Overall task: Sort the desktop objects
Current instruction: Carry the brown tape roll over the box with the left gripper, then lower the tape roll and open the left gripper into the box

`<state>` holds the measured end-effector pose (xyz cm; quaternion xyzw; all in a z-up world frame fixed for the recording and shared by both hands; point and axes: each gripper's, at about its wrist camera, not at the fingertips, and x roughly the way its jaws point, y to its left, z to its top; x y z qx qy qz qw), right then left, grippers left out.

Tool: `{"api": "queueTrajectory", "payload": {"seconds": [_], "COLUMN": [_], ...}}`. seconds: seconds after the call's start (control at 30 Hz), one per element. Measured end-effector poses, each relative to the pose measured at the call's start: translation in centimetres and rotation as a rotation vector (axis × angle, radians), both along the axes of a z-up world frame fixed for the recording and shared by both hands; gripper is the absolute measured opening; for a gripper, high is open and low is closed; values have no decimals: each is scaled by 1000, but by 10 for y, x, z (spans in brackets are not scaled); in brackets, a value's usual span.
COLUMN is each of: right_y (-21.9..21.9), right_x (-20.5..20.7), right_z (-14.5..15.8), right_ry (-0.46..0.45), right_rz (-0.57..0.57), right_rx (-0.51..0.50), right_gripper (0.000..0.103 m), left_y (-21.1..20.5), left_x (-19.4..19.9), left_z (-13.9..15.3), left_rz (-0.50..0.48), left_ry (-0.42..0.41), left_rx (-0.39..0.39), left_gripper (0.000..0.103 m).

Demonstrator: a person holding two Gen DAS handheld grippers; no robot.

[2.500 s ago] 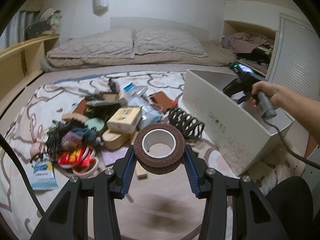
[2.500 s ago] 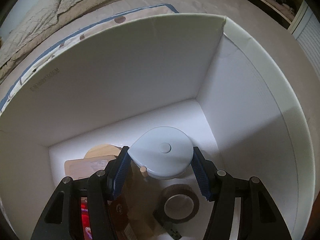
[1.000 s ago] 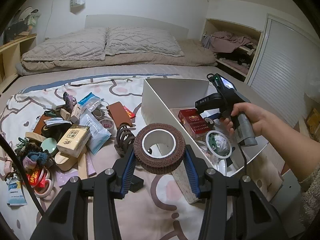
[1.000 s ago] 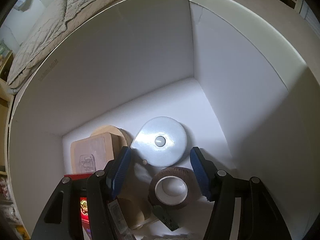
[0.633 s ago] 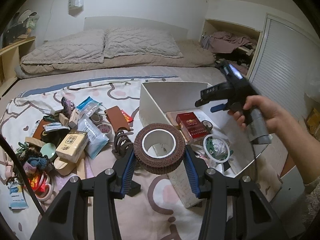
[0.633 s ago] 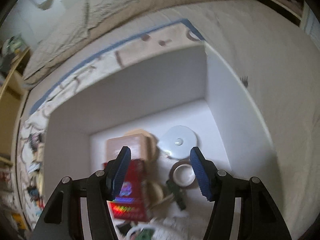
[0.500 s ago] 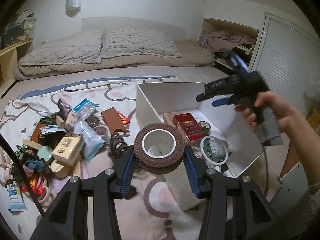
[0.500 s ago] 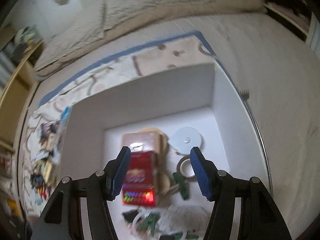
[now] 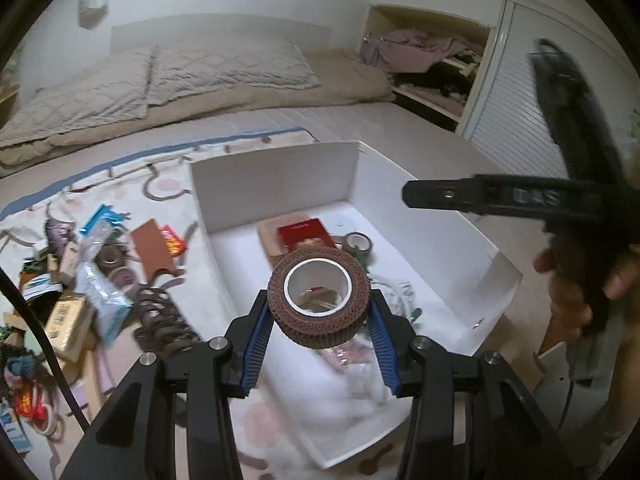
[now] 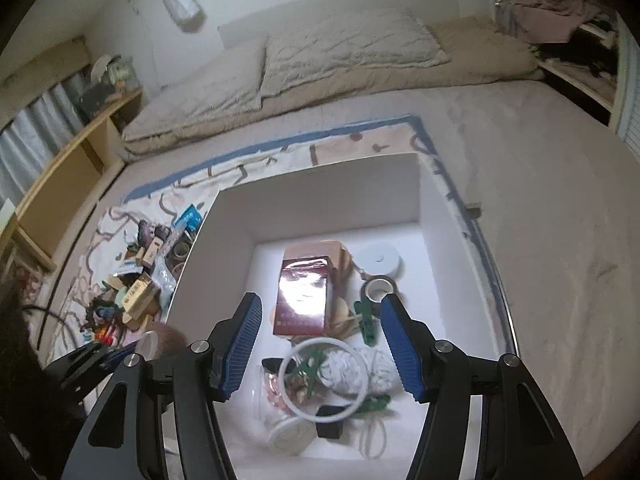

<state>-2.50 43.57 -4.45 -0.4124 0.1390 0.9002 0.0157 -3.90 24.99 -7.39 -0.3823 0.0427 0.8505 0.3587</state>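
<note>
A: Left wrist view: your left gripper [image 9: 319, 312] is clenched on the brown, ribbed roll of tape with a white core [image 9: 318, 297]; both blue pads press its sides. You hold it above the near half of the white rectangular cardboard box [image 9: 276, 178].

B: And my right one?

A: In the right wrist view, your right gripper [image 10: 321, 338] has its blue fingers [image 10: 243, 344] spread, with nothing between them. It hangs over the box, looking down into it.

B: What lies inside?

A: A dark red glossy packet [image 10: 303, 294] at the centre, a pale blue round case [image 10: 379, 259] at two o'clock from it, a small brown tape ring [image 10: 377, 287] just below that, and a thin white hoop [image 10: 322, 376] at six o'clock.

B: The unsorted things?

A: A heap of mixed small items [image 9: 76, 276] lies on the patterned blanket [image 9: 168, 188] at nine o'clock from the box.
</note>
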Motion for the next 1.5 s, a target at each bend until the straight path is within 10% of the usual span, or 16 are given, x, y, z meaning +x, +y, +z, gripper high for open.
{"api": "queueTrajectory", "payload": {"seconds": [0.67,0.77,1.5], "right_y": [27,29,16], "right_x": [28,31,47], "right_z": [-13,-13,-5], "right_ry": [64,73,98], "right_rz": [-39,-48,-70], "right_rx": [0,-1,24], "right_gripper": [62,62,62], "left_y": [73,77,51], "left_x": [-5,-7,5], "left_z": [-22,-22,2], "left_rz": [-40,-35,9], "left_ry": [-124,-136,-37], "left_rx": [-37,-30,-32], "left_gripper": [47,61,63]}}
